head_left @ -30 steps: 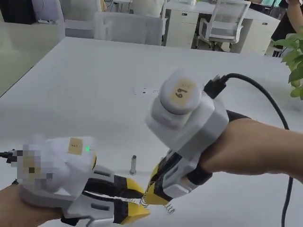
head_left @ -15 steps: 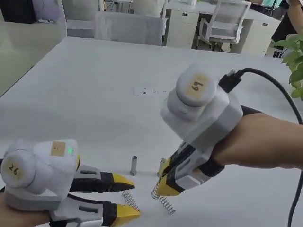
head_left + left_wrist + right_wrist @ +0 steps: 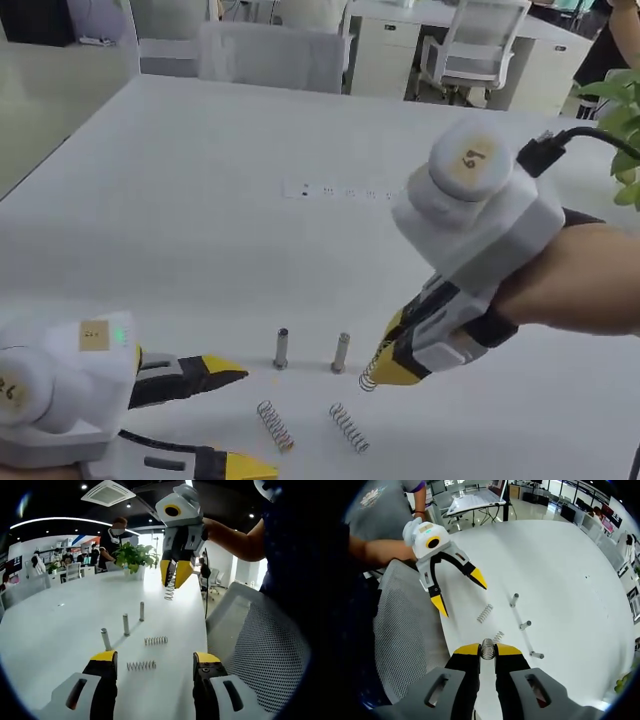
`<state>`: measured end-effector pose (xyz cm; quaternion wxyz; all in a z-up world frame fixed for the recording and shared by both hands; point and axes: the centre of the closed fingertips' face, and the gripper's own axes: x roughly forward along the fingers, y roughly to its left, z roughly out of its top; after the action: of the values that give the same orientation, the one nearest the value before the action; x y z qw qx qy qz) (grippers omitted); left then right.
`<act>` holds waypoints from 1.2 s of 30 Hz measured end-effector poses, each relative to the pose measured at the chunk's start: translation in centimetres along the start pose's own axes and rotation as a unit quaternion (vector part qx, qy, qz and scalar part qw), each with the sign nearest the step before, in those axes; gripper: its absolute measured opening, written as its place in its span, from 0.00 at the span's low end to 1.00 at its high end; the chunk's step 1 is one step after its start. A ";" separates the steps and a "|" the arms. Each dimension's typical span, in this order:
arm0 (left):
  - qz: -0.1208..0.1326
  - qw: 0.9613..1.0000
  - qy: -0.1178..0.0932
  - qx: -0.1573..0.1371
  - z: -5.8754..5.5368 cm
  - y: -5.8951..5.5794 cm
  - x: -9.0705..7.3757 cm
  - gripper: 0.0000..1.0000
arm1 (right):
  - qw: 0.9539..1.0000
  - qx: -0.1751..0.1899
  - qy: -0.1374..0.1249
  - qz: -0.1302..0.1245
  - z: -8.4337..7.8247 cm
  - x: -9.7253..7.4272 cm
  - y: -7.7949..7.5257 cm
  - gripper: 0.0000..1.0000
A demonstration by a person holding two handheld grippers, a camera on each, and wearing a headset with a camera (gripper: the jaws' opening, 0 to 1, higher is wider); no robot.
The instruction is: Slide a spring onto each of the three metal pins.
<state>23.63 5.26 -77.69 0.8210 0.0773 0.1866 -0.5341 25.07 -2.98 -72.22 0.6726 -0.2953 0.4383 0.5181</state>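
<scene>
Two metal pins stand upright on the white table; all three pins line up in the left gripper view. My right gripper is shut on a spring, held just right of the second pin; the spring sits end-on between its jaws. Two loose springs lie in front of the pins. My left gripper is open and holds nothing, left of the loose springs.
A mesh office chair stands close to the table's near edge. A black cable trails from my right gripper. A potted plant sits at the far right. More desks and chairs stand beyond the table.
My right gripper has lifted and moved right with the spring in it. My left gripper has drawn back to the left and opened wider, away from the loose springs.
</scene>
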 end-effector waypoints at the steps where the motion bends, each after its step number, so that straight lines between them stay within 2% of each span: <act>1: 0.003 1.000 0.000 0.000 -0.1 0.1 -0.1 0.58 | 1.000 0.002 0.000 -0.002 -0.1 -0.1 -0.2 0.08; 12: 0.032 0.999 0.003 0.007 -0.8 1.1 -0.4 0.74 | 0.999 0.024 0.004 -0.032 -1.3 -1.7 -3.0 0.08; 16: 0.040 0.999 0.007 0.008 -1.1 1.4 -0.5 0.81 | 0.998 0.037 0.004 -0.044 -1.7 -2.4 -4.4 0.08; 21: 0.048 0.999 0.006 0.008 -1.2 1.8 -0.6 0.86 | 0.996 0.052 0.016 -0.064 -2.7 -2.9 -6.5 0.08; 29: 0.056 0.998 0.005 0.011 -1.1 2.1 -0.8 0.90 | 0.995 0.061 0.037 -0.074 -3.6 -1.9 -8.6 0.08; 36: 0.057 0.998 0.005 0.011 -1.2 2.0 -0.8 0.91 | 0.994 0.061 0.053 -0.067 -4.1 0.1 -9.2 0.08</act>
<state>24.92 7.15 -78.61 0.8484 0.0991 0.1803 -0.4878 32.68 -9.10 -74.61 0.6984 -0.3095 0.4836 0.4273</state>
